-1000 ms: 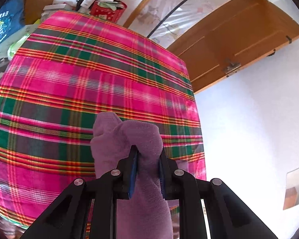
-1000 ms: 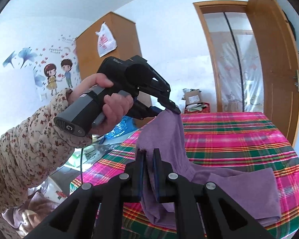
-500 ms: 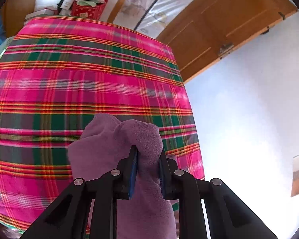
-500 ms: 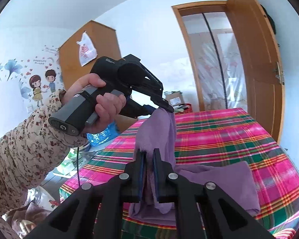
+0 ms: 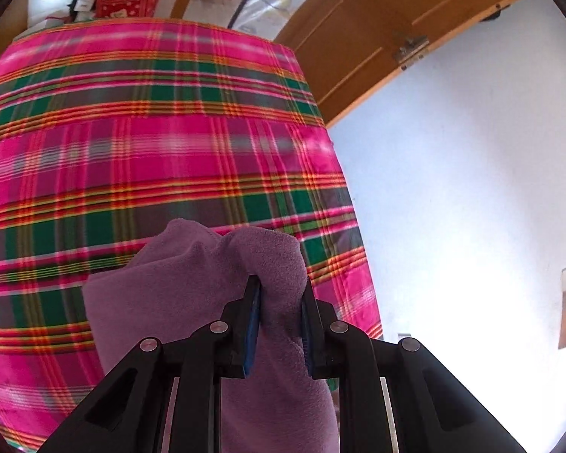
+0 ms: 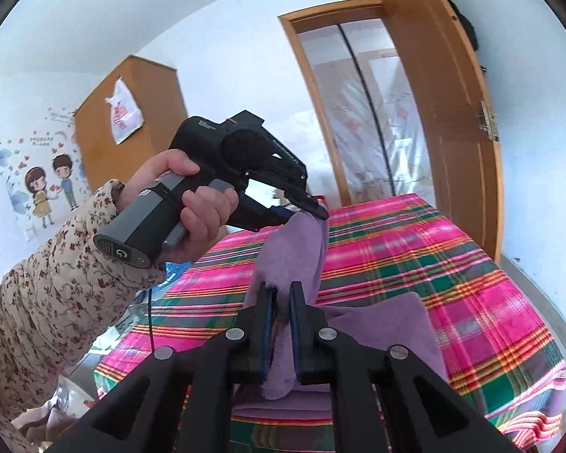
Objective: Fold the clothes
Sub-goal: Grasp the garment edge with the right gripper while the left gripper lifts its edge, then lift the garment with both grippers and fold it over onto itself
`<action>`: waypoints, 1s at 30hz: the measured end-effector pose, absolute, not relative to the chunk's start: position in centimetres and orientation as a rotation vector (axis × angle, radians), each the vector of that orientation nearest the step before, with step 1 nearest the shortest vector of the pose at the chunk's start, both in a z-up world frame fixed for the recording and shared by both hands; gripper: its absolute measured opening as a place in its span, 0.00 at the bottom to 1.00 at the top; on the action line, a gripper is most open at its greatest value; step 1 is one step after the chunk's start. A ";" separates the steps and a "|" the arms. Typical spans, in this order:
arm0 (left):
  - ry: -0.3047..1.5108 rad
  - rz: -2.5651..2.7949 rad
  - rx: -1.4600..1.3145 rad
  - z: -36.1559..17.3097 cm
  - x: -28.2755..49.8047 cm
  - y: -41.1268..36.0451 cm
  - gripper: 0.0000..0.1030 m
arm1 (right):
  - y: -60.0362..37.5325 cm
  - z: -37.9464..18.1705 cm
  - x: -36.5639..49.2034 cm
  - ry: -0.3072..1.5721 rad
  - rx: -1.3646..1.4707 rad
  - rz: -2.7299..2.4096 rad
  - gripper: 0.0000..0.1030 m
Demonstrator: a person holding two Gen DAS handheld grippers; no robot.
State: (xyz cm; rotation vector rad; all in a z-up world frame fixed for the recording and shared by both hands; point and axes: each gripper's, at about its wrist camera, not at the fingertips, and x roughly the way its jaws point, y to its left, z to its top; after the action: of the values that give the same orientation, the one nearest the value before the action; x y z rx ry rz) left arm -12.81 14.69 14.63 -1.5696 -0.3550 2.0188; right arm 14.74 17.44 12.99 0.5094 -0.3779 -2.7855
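Left gripper (image 5: 279, 294) clamps a bunched corner of the purple cloth (image 5: 177, 294), raised above the plaid bench (image 5: 132, 143). Right gripper (image 6: 281, 294) pinches another fold; the cloth's lower part lies spread on the bench.

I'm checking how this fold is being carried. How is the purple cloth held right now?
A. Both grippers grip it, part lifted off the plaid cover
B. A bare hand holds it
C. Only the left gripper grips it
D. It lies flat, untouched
A: the left gripper and the right gripper are each shut on the purple cloth, whose lower part rests on the plaid cover.
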 end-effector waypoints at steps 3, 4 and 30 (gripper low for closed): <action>-0.339 1.991 -1.596 13.6 -13.1 15.9 0.19 | 18.6 12.4 14.8 -0.404 0.531 -2.807 0.09; -0.333 1.980 -1.603 13.3 -13.3 16.4 0.19 | 18.9 12.2 14.9 -0.411 0.541 -2.816 0.09; -0.255 1.824 -1.752 5.4 -15.7 23.6 0.23 | 25.8 6.6 13.6 -0.562 0.787 -2.950 0.09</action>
State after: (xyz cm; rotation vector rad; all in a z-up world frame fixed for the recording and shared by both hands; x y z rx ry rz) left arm -15.70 23.61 5.39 -1.7519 -0.2550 1.8241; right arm 13.63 25.81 6.62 0.7870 -0.5618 -2.9504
